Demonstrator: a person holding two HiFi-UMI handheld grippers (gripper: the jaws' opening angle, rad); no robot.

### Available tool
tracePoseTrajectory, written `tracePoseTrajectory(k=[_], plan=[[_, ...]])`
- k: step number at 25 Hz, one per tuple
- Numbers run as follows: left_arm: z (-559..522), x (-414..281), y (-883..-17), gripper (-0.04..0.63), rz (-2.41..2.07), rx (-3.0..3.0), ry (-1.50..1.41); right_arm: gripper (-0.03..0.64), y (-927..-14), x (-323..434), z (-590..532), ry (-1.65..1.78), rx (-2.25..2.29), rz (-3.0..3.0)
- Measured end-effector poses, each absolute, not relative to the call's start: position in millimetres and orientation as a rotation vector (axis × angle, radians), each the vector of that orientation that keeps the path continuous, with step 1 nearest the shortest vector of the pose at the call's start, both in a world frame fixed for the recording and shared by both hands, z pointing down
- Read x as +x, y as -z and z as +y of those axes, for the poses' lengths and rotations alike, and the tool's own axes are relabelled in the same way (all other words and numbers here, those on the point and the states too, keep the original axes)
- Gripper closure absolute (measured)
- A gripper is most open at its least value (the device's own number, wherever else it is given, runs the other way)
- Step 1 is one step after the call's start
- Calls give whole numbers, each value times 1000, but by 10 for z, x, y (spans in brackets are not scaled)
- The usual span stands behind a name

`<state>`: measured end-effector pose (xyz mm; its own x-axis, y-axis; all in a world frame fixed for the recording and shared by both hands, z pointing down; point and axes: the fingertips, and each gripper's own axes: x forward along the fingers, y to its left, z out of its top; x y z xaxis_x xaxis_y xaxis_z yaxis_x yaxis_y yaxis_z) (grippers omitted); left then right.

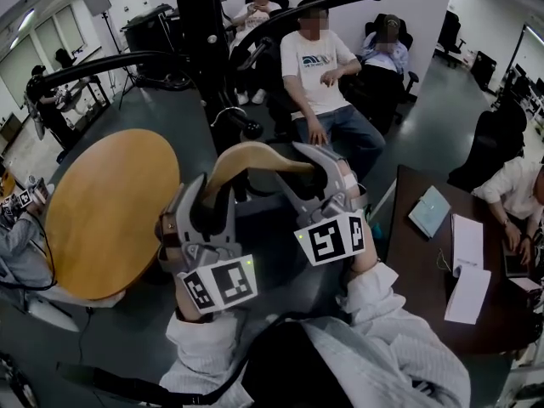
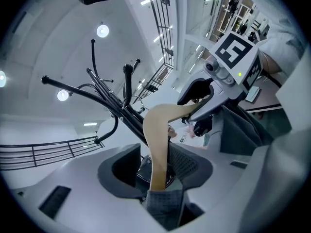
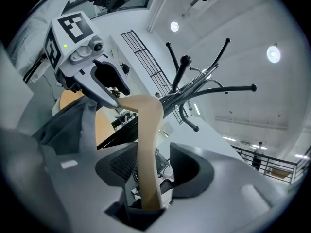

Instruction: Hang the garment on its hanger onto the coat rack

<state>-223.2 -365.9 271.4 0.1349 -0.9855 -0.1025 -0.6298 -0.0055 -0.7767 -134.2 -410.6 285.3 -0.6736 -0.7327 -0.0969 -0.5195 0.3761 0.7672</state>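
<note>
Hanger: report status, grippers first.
Left gripper open, right gripper open; wooden hanger between both, ungripped. Grey garment on it. Hook at coat rack, seating unclear.

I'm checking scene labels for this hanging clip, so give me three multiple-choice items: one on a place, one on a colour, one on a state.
1. In the head view, where is the round table?
A. on the person's left
B. on the person's right
C. behind the coat rack

2. What colour is the coat rack?
A. white
B. black
C. red

3. How do the jaws of the left gripper stand?
A. shut, with nothing between them
B. apart, with the hanger's arm between them
C. clamped on a sleeve

Answers:
1 A: the tabletop fills the picture's left side, next to the left gripper.
2 B: its pole and curved arms are all black.
3 B: the left gripper view shows the wooden hanger between the pads, with a gap at one pad.
</note>
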Motion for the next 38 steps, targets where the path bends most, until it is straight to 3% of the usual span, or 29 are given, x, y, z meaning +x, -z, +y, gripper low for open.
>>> tracePoseTrajectory(k=[7,13,16,20,22,26,38], plan=[[-3445,-2136,-2608,426,1554,-1795,559,440,-2675,-1290,-3802,1208,1046,-2481],[-3129,-2072,-2307,426,1565,-1988,217,442,-2458,-1322,-3493,1008,1094,-2653],[-2985,-2132,-2277,428,1648,-2165,-69,469,-2379,-1362,-3286,797,1105,-2868],[-2921,-2214,-2260,428,1707,-2311,-398,566,-2437,-1406,-3205,537,1128,-3041],[-2902,-2239,-2349,432,1749,-2321,-386,589,-2524,-1411,-3200,464,1140,-3054],[-2886,-2272,-2546,572,1834,-2280,-270,614,-2663,-1406,-3181,360,1138,-3084],[-2895,-2230,-2753,591,1837,-2336,-289,615,-2874,-1462,-3224,295,1099,-3091]])
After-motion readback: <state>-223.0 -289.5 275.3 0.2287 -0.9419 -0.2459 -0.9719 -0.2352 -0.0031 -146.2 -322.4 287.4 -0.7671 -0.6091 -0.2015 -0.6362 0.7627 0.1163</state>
